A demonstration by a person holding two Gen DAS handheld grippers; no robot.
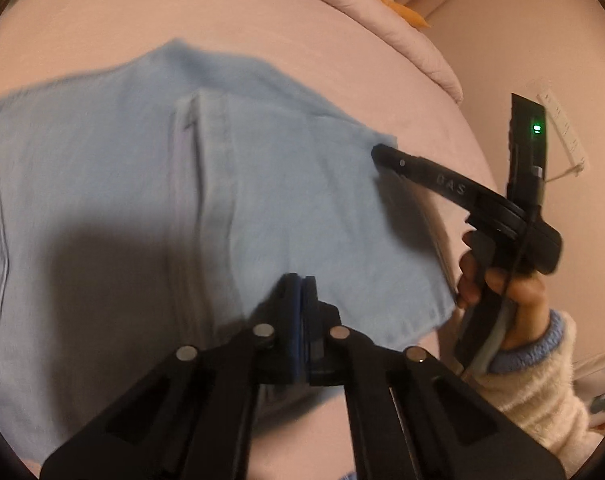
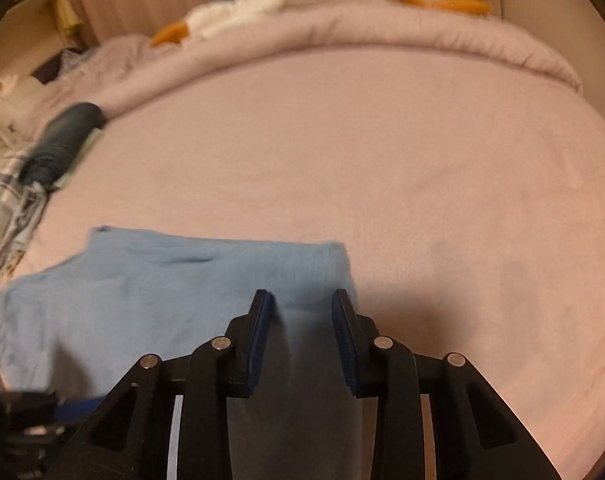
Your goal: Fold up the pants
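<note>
Pale blue cotton pants (image 1: 114, 184) lie flat on the pink bed (image 1: 286, 28), folded into a broad slab whose long axis runs across the left wrist view, one end off the left edge, the other a squared edge near the person's sleeve (image 1: 542, 364). A stitched seam crosses the middle; a pocket outline shows at left. The left gripper (image 1: 299, 280) has its fingers pressed together over the cloth; whether fabric is pinched I cannot tell. The right gripper (image 2: 301, 298) hovers with fingers spread over the fold's corner.
</note>
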